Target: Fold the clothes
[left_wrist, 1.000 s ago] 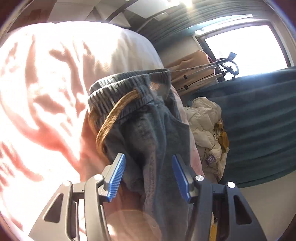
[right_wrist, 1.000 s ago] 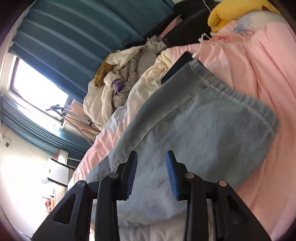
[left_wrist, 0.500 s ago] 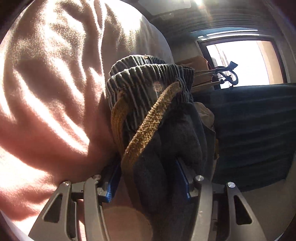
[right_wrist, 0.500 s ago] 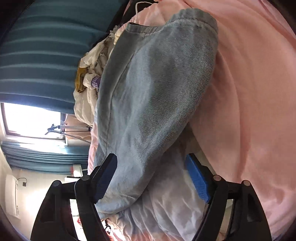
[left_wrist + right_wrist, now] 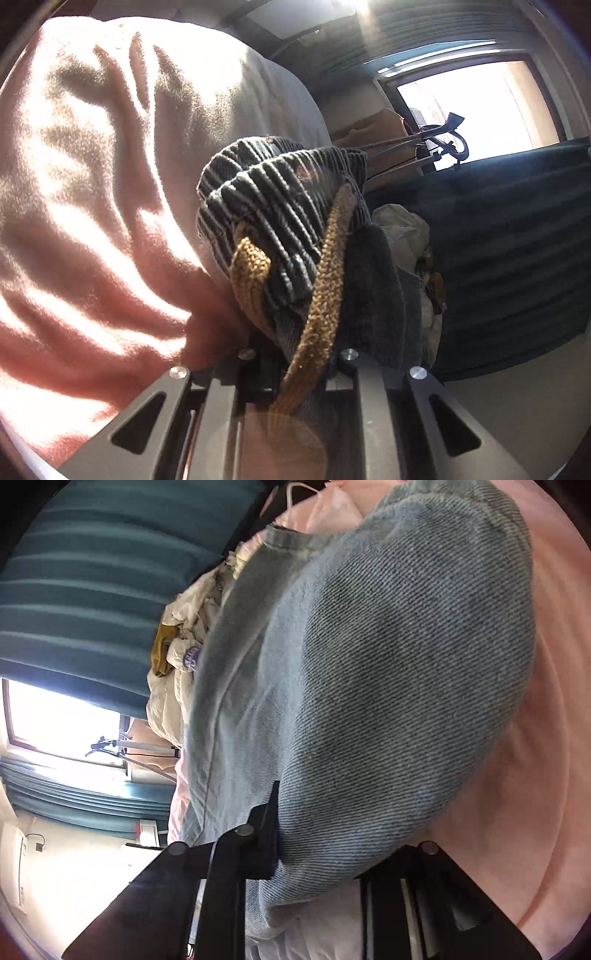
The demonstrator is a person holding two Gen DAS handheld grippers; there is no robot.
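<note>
bed: pink sheet (image 5: 517,760), sunlit wrinkles
room: teal curtains (image 5: 74,590), bright window (image 5: 480,110)
left tool (image 5: 295,354): clamped on shorts' waistband (image 5: 280,214)
right tool (image 5: 332,849): just closed, pinching denim shorts (image 5: 388,664)

Sunlit window (image 5: 476,110), teal curtains (image 5: 74,590), pink bedsheet (image 5: 92,184)

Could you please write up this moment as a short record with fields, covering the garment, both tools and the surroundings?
garment: denim shorts, lying on pink bedding
waistband: ribbed elastic with a mustard drawstring
left tool: shut on the waistband end; its jaws have just closed
right tool: shut on the denim; its jaws have just closed
nearby: cream clothes pile, teal curtain, bright window
</note>
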